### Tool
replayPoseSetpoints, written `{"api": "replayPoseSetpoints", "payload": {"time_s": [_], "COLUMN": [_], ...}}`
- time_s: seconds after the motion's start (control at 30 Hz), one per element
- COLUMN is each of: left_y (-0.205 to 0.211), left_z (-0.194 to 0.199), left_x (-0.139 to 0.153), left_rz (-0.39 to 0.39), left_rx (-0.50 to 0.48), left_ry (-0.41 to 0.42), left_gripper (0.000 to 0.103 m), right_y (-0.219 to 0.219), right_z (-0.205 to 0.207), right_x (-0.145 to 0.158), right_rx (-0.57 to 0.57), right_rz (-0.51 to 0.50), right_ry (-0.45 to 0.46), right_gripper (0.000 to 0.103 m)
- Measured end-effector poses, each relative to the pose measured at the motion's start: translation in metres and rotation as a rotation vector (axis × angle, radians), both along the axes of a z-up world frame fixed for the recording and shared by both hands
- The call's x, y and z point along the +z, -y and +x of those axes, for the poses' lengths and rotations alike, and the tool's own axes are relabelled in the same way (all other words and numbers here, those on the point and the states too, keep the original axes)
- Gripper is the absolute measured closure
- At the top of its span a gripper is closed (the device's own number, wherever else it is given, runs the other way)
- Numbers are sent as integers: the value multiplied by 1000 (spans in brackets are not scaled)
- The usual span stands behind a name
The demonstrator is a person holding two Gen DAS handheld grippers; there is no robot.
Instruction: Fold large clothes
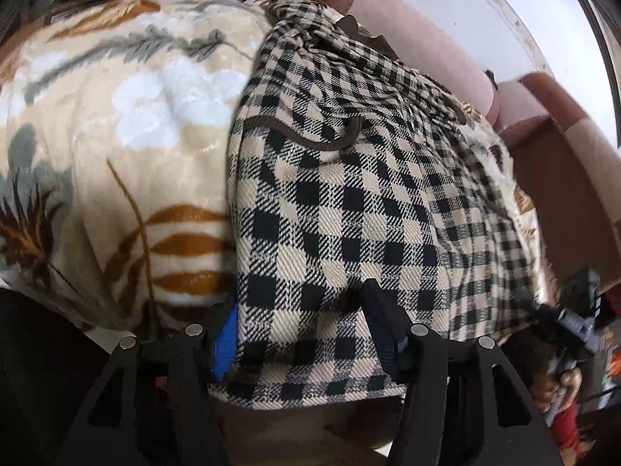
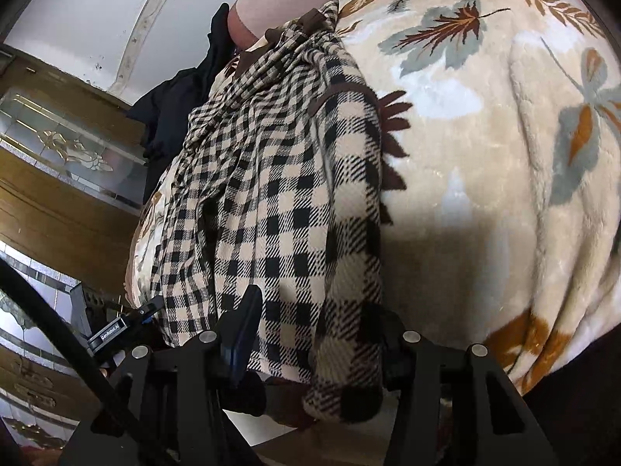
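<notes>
The checked garment point(image 1: 341, 209) lay in a long bunched strip along the edge of a bed, on a leaf-print blanket point(image 1: 116, 124), its near hem hanging over the edge toward both cameras.

The left claw point(image 1: 299, 322) had that hem between its half-spread jaws; whether the pads pressed on the cloth could not be told, as the fabric draped over and hid the left pad. The right claw point(image 2: 314, 334) stood likewise, with the hem's other corner bunched between its jaws, and its grip was equally unclear.

To do this step well, it seemed best that both claws bite only the top layers at matching corners, then lift together and keep the hem taut, so the fold would land square, not twisted. The brown trim point(image 1: 306, 139) could serve as a line to fold to.

A cardboard box point(image 1: 562, 178) stood past the bed; its contents were hidden.
</notes>
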State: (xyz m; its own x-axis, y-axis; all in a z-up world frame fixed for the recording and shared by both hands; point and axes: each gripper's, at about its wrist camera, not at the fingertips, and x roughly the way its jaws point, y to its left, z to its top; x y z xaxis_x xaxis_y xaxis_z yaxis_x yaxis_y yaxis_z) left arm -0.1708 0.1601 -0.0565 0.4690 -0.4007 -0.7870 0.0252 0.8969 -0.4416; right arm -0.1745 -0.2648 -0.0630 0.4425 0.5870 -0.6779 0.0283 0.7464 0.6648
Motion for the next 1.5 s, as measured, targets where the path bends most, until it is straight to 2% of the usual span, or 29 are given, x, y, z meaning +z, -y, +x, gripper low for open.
{"api": "replayPoseSetpoints", "payload": {"time_s": [0.13, 0.23, 0.27, 0.3, 0.33, 0.37, 0.4, 0.47, 0.63, 0.83, 0.97, 1.13, 1.37, 1.5], "left_y": [-11, -6, -3, -1, -1, -3, -8, -18, -28, -27, -22, -12, -20, -21], "left_z": [0, -2, -3, -4, -6, -7, -7, -13, -25, -8, 21, 71, 168, 237], "left_x": [-5, -5, -4, -4, -4, -4, -3, 6, 36, 65, 85, 108, 119, 127], "left_rz": [-107, -72, -48, -21, 10, 9, -25, -69, -102, -156, -169, -103, -101, -80], "left_rx": [42, 24, 11, 12, 16, 20, 27, 55, 60, 57, 46, 56, 118, 148], "left_ry": [-17, -27, -34, -36, -40, -48, -51, -37, 36, 63, 83, 137, 134, 138], "left_gripper": [38, 38, 44, 63, 75, 91, 94, 95, 95, 95, 95, 95, 95, 95], "right_y": [-6, -8, -10, -11, -11, -11, -11, -7, -3, -21, -36, -52, -59, -56], "right_z": [0, 1, 0, 0, -1, -1, -2, -4, -5, 18, 50, 100, 180, 234], "right_x": [1, 1, 2, 3, 4, 4, 4, 8, 40, 79, 104, 128, 150, 157], "right_rx": [5, 6, 3, 2, -1, -2, -1, -7, 6, 77, 116, 122, 74, 33], "right_rz": [-15, -40, -51, -68, -89, -107, -108, -89, -62, -58, -89, -147, -202, -239], "right_ry": [-19, -29, -29, -28, -29, -34, -43, -36, 43, 130, 190, 259, 317, 331], "right_gripper": [49, 52, 52, 55, 62, 72, 82, 86, 88, 88, 88, 89, 88, 88]}}
